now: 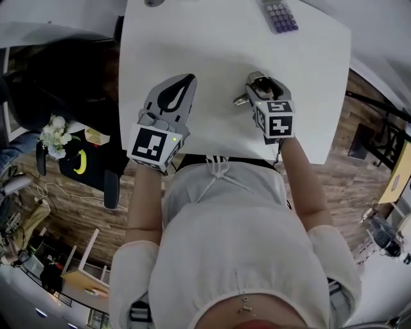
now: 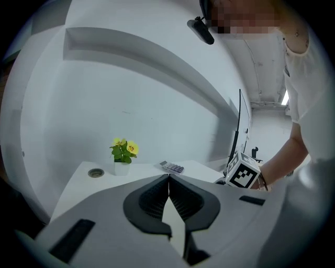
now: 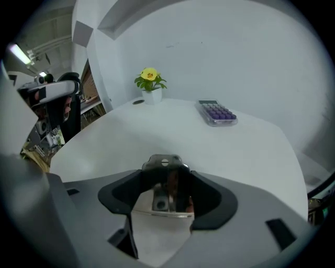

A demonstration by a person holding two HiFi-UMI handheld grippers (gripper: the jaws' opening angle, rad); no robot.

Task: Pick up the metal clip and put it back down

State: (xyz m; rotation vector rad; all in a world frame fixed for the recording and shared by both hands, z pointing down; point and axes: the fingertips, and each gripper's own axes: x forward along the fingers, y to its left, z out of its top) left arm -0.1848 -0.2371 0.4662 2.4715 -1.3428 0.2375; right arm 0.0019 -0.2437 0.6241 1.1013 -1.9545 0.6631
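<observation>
Right gripper [image 1: 260,81] [image 3: 166,174]: its two fingers are closing on the metal clip, the dark pads [image 3: 205,194] pressing against its two sides.
Metal clip [image 3: 163,161] [image 1: 241,99]: it is sitting between the right fingers, filling the gap from pad to pad.
Clip, front end: a rounded tab with a small hole is poking out just past the fingertips.
Clip, back end: a broad, bright edge is lying crosswise, deep between the fingers and nearer the gripper's body.
Clip, long axis: it is running along the fingers, tab end pointing away from the gripper towards the far side of the table [image 1: 192,38].
Clip, from the head view: a shiny part is sticking out beside the finger nearest the left gripper.
Clip and table: whether the clip is touching the tabletop or hanging just above it, I cannot tell.
Left gripper [image 1: 189,80] [image 2: 168,179]: its fingers are pressing together at the tips, with nothing between them.
Left gripper, place: it is hovering over the near part of the table, well apart from the clip.
Calculator [image 1: 277,16] [image 3: 217,112]: it is lying far beyond the right fingertips.
Potted flower [image 3: 150,84] [image 2: 123,154]: it is standing far ahead of both pairs of fingertips.
</observation>
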